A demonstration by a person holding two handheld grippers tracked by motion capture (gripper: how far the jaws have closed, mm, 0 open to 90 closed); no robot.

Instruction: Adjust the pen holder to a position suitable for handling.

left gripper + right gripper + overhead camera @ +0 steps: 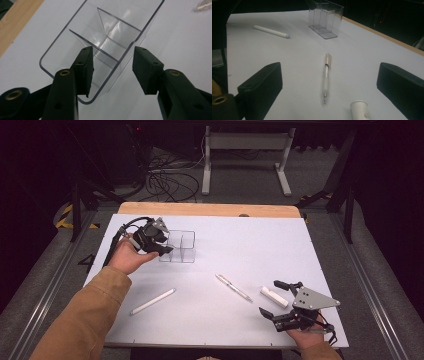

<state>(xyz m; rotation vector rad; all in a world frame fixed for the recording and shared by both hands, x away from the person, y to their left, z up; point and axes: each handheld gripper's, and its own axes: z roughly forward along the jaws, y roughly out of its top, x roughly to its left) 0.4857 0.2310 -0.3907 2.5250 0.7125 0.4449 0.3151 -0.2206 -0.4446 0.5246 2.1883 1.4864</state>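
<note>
1. While the left gripper (159, 241) is straddling the near wall of the clear organizer (178, 246), its jaws are standing open, one pad inside a compartment and one outside, neither seeming to touch the plastic.
2. The organizer is sitting upright on the worktop (250, 245), toward its far left, with its compartments empty.
3. The right gripper (280, 300) is hovering at the near right, jaws wide apart and holding nothing, and is looking along a clear pen (326, 75) lying just ahead of it.
4. A short white tube (274, 296) is lying just beside that gripper, and a white marker (152, 301) is lying well apart, nearer the left forearm.
5. If the left jaws are closing off-centre, the light organizer is likely sliding or tipping, since nothing else is bracing it.
6. Thin clear walls are giving the pads little to bite on, so a hard squeeze could be flexing the wall and letting it slip free.
7. The pen is lying flat and round, so a shallow grasp could be rolling it away or knocking it into the tube.
</note>
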